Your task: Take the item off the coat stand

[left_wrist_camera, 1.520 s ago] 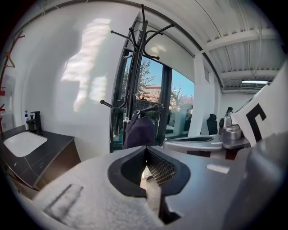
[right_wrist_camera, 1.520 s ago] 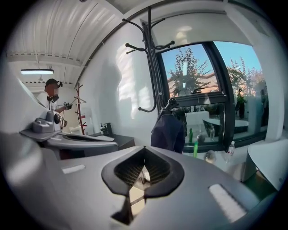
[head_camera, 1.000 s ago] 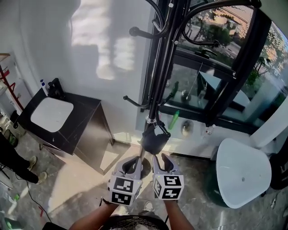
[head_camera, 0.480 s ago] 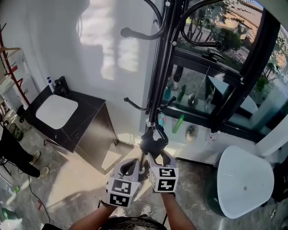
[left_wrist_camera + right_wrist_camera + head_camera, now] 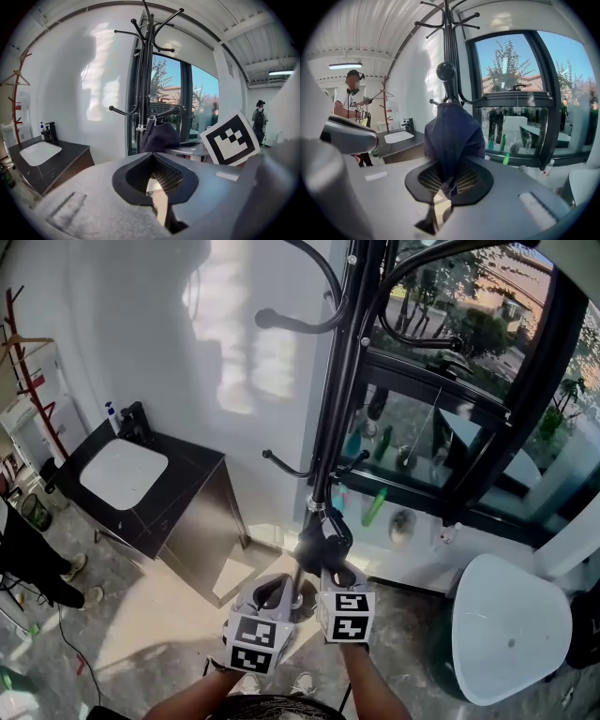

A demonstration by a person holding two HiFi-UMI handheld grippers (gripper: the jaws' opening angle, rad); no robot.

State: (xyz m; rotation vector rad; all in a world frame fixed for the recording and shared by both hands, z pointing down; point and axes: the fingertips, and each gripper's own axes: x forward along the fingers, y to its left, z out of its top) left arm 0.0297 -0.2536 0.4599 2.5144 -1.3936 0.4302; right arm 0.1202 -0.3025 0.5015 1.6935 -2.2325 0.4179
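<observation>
Two ribbed pads (image 5: 425,178) of the right gripper (image 5: 449,177) are closing on the lower tip of the dark navy fabric item (image 5: 453,133). The cloth is already pinched between them into a narrow fold. One second ago this gripper stood low, side by side with the left one. Its jaws were half apart and the item was well above it. Half a second ago it was raised, with the jaws at their widest around the bottom of the cloth. Now it holds the item's tip, and the item hangs straight at 12 o'clock from it.

The item is not free yet. Its top hangs from a short arm with a ball knob (image 5: 446,71), low on the pole of the black metal coat stand (image 5: 342,381). The left gripper (image 5: 270,592) waits at 8 o'clock from the right one, with its jaws together and nothing between them. It has hardly moved.

I judge that the grasp is almost made, so the task passes from reaching to removing. The next move probably needs a lift and then a pull toward 6 o'clock, to bring the top of the item over the knob. The hold is only on a thin tip of cloth, so it may slip.
</observation>
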